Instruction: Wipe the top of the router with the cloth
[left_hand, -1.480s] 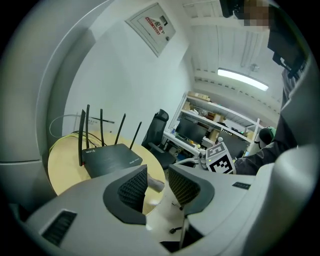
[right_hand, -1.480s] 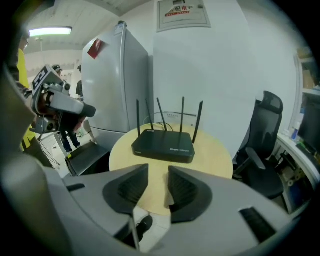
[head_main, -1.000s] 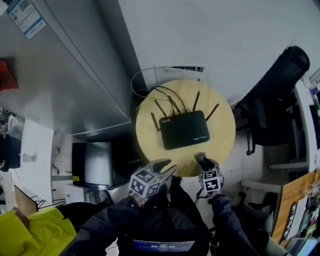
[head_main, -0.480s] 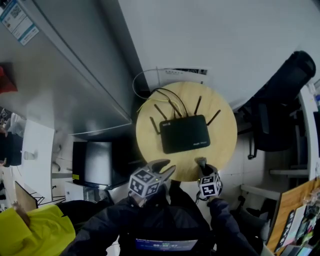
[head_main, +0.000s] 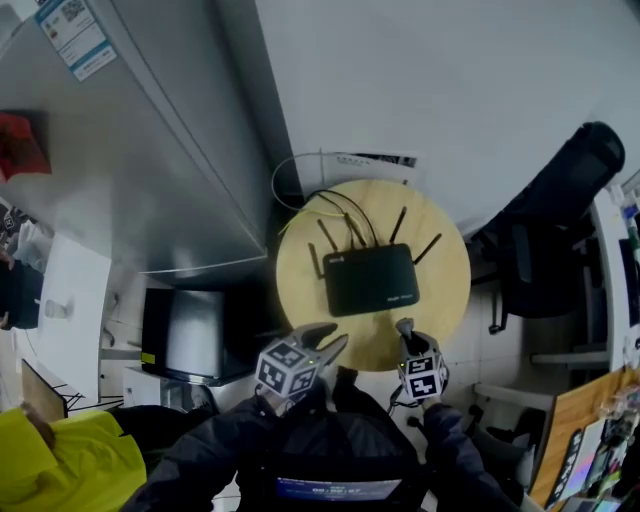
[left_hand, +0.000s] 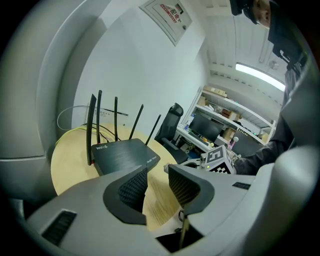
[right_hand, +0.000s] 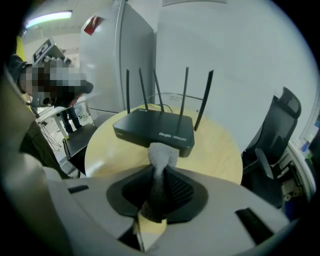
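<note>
A black router with several upright antennas lies in the middle of a round wooden table. My right gripper hangs over the table's near edge, just in front of the router. Its jaws have just been closing and now press on a grey cloth, whose bunched end sticks out toward the router. My left gripper stands open at the near left edge with nothing between its fingers. In the left gripper view the router lies ahead and to the left.
Cables run off the table's far side to a power strip by the wall. A tall grey cabinet and a dark box stand to the left. A black office chair is at the right.
The right gripper's jaws have narrowed onto the cloth and it has lifted slightly. The left gripper has stayed where it was.
</note>
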